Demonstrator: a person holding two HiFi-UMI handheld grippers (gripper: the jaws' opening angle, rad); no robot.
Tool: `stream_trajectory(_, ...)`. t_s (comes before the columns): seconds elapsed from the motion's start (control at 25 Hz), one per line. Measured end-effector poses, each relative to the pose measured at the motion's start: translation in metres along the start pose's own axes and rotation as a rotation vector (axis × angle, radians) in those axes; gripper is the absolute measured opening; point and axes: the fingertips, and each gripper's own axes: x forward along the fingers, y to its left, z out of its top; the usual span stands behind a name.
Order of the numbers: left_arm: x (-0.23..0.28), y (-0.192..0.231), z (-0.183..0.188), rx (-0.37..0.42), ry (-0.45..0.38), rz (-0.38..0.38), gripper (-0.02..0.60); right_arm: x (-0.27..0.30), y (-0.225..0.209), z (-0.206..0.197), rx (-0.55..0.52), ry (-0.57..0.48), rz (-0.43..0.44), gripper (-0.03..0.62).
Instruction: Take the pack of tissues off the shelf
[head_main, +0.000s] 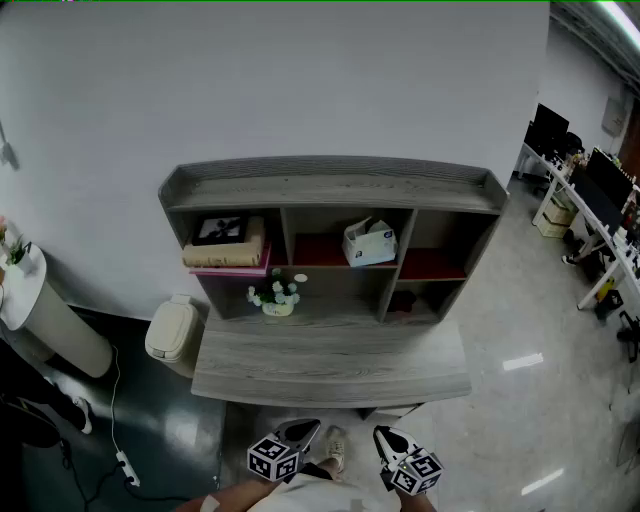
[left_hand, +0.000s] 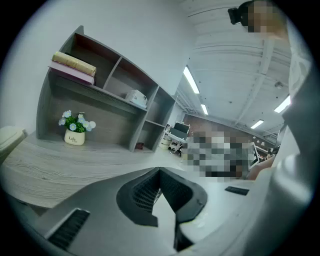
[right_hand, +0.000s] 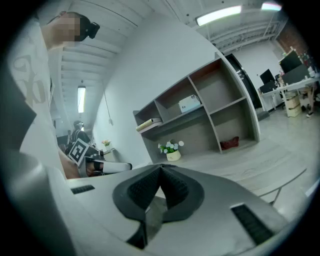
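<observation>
The pack of tissues (head_main: 369, 243) is a white box in the middle upper compartment of the grey shelf unit (head_main: 330, 190). It also shows as the tissue pack (left_hand: 136, 97) in the left gripper view and as the tissue pack (right_hand: 189, 103) in the right gripper view. Both grippers are held low, in front of the desk's near edge and far from the shelf. My left gripper (head_main: 300, 432) (left_hand: 160, 175) is shut with nothing in it. My right gripper (head_main: 392, 440) (right_hand: 161, 172) also has its jaws together and empty.
Books (head_main: 225, 250) lie in the left upper compartment. A small flower pot (head_main: 276, 297) stands on the desk (head_main: 330, 365) under them, and a red item (head_main: 402, 300) sits in the lower right compartment. A bin (head_main: 173, 330) stands left of the desk. Office desks (head_main: 590, 210) are at the right.
</observation>
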Motion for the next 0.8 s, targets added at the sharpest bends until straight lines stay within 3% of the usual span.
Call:
stream_trajectory(0.32, -0.012, 0.002, 0.013, 0.019, -0.033, 0.023, 0.012, 0.009, 0.011, -0.003, 0.002, 0.004, 0.030, 0.003)
stream_trajectory(0.8, -0.044, 0.008, -0.003, -0.002, -0.024, 0.085, 0.012, 0.017, 0.031, -0.018, 0.024, 0.028, 0.066, 0.005)
